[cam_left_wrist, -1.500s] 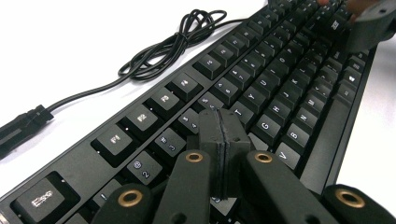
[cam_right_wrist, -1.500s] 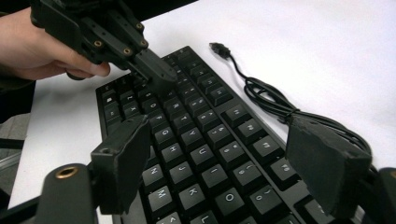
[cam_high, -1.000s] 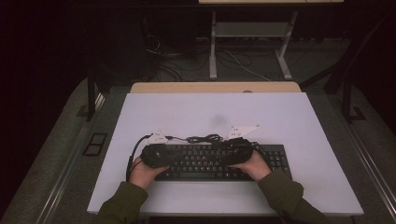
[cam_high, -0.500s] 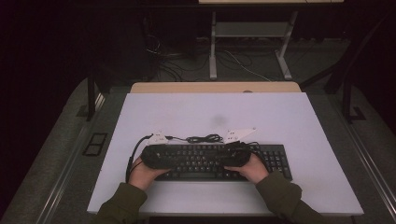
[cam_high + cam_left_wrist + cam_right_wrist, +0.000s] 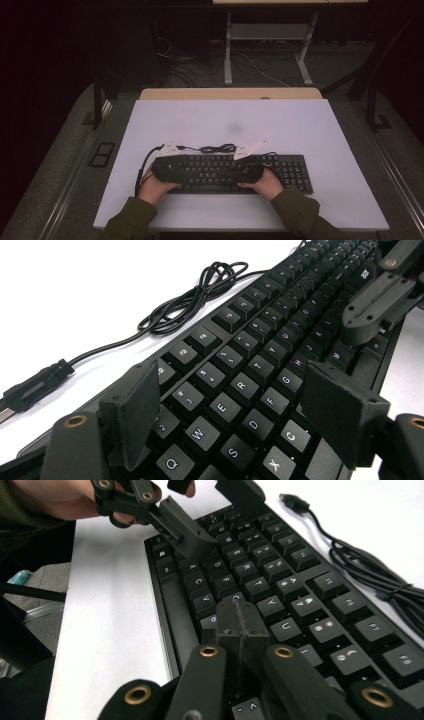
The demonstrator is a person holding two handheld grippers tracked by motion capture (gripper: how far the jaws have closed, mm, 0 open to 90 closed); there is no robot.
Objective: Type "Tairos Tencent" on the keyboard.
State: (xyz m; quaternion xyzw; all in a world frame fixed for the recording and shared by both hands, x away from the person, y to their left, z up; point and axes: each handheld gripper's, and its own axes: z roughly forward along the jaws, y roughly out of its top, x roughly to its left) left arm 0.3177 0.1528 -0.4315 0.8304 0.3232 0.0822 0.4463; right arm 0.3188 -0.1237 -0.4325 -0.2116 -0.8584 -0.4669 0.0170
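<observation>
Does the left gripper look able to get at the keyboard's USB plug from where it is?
Probably yes: the USB plug lies on bare table beside the left gripper, whose jaws have just been opening, nothing between.

From above, my hands and both hand-held grippers cover the middle of the keyboard (image 5: 292, 170), hiding those keys. In my left hand-held gripper (image 5: 235, 410) view, the USB plug (image 5: 30, 390) is cut off at the left edge. My right hand-held gripper (image 5: 242, 625) hides the keys beneath its pads; the cable (image 5: 370, 572) runs off the right edge.
</observation>
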